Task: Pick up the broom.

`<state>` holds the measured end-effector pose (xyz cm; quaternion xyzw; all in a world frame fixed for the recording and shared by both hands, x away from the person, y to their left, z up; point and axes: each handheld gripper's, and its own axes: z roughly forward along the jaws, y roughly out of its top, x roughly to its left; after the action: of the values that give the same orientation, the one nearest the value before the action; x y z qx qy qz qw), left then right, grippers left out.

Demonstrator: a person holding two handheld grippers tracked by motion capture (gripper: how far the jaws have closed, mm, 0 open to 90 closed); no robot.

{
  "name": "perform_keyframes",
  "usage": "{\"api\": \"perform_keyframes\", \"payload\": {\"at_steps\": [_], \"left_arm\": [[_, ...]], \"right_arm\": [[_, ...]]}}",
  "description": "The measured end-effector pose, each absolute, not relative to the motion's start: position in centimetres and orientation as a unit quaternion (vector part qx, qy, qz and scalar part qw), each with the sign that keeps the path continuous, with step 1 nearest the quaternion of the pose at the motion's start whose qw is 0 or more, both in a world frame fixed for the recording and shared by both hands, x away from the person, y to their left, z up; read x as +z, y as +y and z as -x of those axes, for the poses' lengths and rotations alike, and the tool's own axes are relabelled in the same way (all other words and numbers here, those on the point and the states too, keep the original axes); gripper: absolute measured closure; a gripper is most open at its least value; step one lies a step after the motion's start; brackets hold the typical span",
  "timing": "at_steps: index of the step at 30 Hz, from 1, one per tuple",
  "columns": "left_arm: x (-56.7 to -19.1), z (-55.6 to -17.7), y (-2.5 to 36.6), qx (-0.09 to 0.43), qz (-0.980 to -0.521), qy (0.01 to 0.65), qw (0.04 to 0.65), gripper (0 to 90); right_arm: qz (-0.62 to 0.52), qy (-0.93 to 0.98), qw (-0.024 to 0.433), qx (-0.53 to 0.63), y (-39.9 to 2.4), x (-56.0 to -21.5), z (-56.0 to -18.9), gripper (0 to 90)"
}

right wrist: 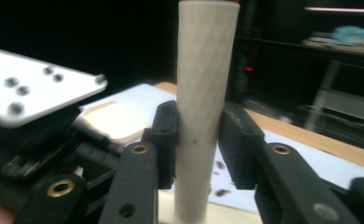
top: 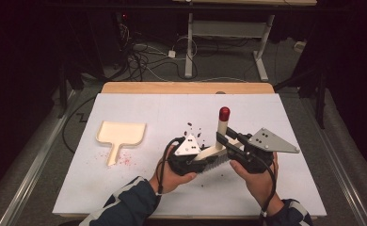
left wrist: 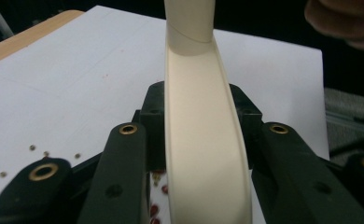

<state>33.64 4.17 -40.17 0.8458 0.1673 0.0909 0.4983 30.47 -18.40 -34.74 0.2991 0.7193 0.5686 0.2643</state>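
Your left gripper point(top: 205, 157) clamps the cream brush's point(top: 214, 151) base, bristles possibly hidden beneath; your right gripper point(top: 226, 136) grips its upright handle. Open table point(top: 285, 188) surrounds you.

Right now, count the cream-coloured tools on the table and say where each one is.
2. A flat dustpan lies on the white table at the left, untouched. A brush with a red-tipped upright handle sits at centre, held by the left gripper and the right gripper.

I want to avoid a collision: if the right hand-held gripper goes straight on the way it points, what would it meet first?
The cream handle between its jaws; behind that, probably the left hand-held gripper, though depth is unclear.
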Motion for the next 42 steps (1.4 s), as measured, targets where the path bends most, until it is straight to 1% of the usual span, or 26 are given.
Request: {"api": "perform_keyframes", "payload": {"at_steps": [1,2,4,5,7,11,12,13,14,17,20,21,22,23,27,28,29,30,31,32,33,34,35,37,41,42], "left_arm": [[-40.0,-33.6,4.7,0.09,-0.852,0.161,0.491,65.6],[-39.8,-33.6,5.2,0.087,-0.857,0.152,0.485,65.8],[-39.6,-33.4,6.1,0.077,-0.865,0.132,0.478,65.7],[-39.5,-33.2,6.5,0.072,-0.868,0.122,0.476,65.8],[-39.2,-32.7,7.3,0.067,-0.873,0.106,0.471,65.7],[-39.3,-31.5,8.3,0.045,-0.882,0.069,0.464,65.7],[-39.5,-30.8,8.5,0.041,-0.889,0.049,0.453,65.7],[-39.5,-30.8,8.5,0.041,-0.889,0.049,0.453,65.7],[-39.8,-30.2,8.5,0.039,-0.894,0.037,0.444,65.7],[-40.0,-29.9,8.5,0.031,-0.897,0.027,0.441,65.6],[-40.1,-29.7,8.6,0.027,-0.898,0.018,0.438,65.6],[-40.1,-29.6,8.6,0.023,-0.898,0.015,0.44,65.6],[-40.0,-29.6,8.6,0.02,-0.898,0.012,0.439,65.3],[-40.0,-29.7,8.6,0.02,-0.897,0.011,0.441,64.8],[-39.9,-29.8,8.8,0.03,-0.896,0.013,0.443,63.0],[-39.9,-29.9,8.9,0.038,-0.895,0.018,0.444,58.3],[-39.8,-29.8,9.0,0.055,-0.896,0.025,0.44,51.1],[-39.6,-29.8,9.2,0.074,-0.895,0.037,0.438,51.1],[-39.4,-29.9,10.0,0.092,-0.888,0.057,0.446,41.7],[-39.4,-29.9,10.0,0.092,-0.888,0.057,0.446,39.5],[-39.3,-29.9,10.4,0.109,-0.886,0.066,0.446,34.6],[-39.2,-29.9,10.8,0.124,-0.884,0.077,0.444,34.6],[-39.2,-29.9,11.3,0.138,-0.881,0.087,0.444,29.7],[-39.3,-29.9,12.4,0.175,-0.876,0.109,0.436,25.7],[-39.7,-30.0,15.0,0.204,-0.857,0.163,0.444,23.3],[-39.9,-30.0,15.7,0.211,-0.851,0.176,0.447,23.1]], "right_arm": [[-0.253,0.748,0.238,0.565,-18.6,-34.3,-30.6,56.1],[-0.226,0.766,0.226,0.558,-18.7,-34.1,-30.7,52.6],[-0.199,0.781,0.217,0.551,-18.8,-34.0,-30.6,52.8],[-0.16,0.805,0.202,0.535,-19.4,-34.1,-30.5,50.5],[-0.14,0.82,0.189,0.522,-19.9,-34.4,-30.5,49.3],[-0.096,0.857,0.149,0.484,-19.8,-35.9,-30.7,46.7],[-0.087,0.866,0.14,0.473,-19.5,-36.3,-30.8,46.6],[-0.087,0.866,0.14,0.473,-19.5,-36.3,-30.8,46.6],[-0.06,0.879,0.111,0.459,-18.7,-37.4,-30.9,46.1],[-0.022,0.899,0.078,0.43,-17.3,-38.7,-30.8,48.7],[0.001,0.904,0.035,0.426,-16.6,-39.7,-30.8,60.9],[0.001,0.904,0.035,0.426,-16.6,-39.7,-30.8,60.9],[0.007,0.903,0.027,0.428,-16.3,-40.2,-30.8,65.9],[0.01,0.904,0.023,0.426,-16.2,-40.3,-30.8,67.4],[0.005,0.904,0.024,0.428,-16.2,-40.5,-30.9,68.0],[0.004,0.903,0.034,0.428,-16.3,-40.3,-30.9,68.1],[-0.002,0.904,0.039,0.425,-16.3,-40.3,-30.9,68.1],[-0.002,0.904,0.039,0.425,-16.3,-40.3,-30.9,68.1],[-0.007,0.905,0.056,0.422,-16.6,-40.1,-31.2,68.1],[-0.007,0.905,0.056,0.422,-16.6,-40.1,-31.2,68.1],[-0.03,0.905,0.064,0.42,-17.1,-40.0,-31.4,68.1],[-0.03,0.905,0.064,0.42,-17.1,-40.0,-31.4,68.1],[-0.044,0.902,0.073,0.423,-17.5,-39.8,-31.8,68.1],[-0.06,0.899,0.084,0.425,-17.9,-39.6,-32.1,68.1],[-0.083,0.892,0.095,0.435,-18.8,-39.3,-32.8,68.0],[-0.097,0.887,0.11,0.437,-19.3,-39.1,-33.3,68.0]]}}
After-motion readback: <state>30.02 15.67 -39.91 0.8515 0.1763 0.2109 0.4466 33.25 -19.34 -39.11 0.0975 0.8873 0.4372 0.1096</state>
